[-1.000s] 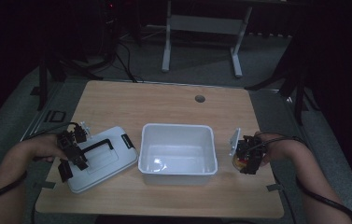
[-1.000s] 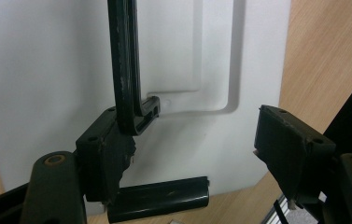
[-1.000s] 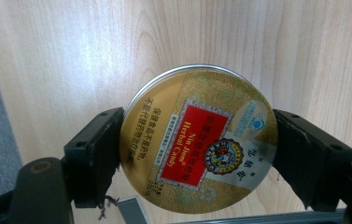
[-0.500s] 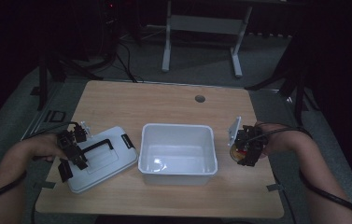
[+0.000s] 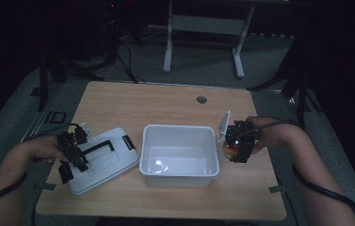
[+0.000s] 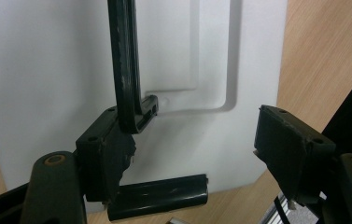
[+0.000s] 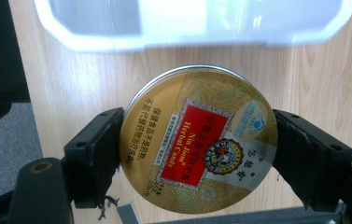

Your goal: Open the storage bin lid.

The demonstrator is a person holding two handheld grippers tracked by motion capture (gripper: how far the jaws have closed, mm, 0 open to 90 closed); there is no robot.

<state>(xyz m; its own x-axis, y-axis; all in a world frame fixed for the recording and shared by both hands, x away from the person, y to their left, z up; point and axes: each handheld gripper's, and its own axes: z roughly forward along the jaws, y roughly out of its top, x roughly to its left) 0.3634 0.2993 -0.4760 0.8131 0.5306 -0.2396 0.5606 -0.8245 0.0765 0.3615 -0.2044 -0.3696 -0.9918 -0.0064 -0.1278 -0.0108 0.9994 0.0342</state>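
A round gold tin with a red "Herbal Candy" label is clamped across its width, and my right gripper is shut on it. In the high view this right gripper hovers just off the right wall of the open white bin. The bin's white lid lies flat on the table to the left, its black handle on top. My left gripper stands open over the lid's corner, one jaw beside the handle's end and nothing pinched. A black latch sits at the lid's edge.
The wooden table has a round cable hole at the back. Small tape marks lie near the front right edge. A white desk frame stands on the floor behind the table. The bin's inside is bare.
My right gripper has lifted with the tin and drifted toward the bin's right wall. The left gripper and the lid have stayed put.
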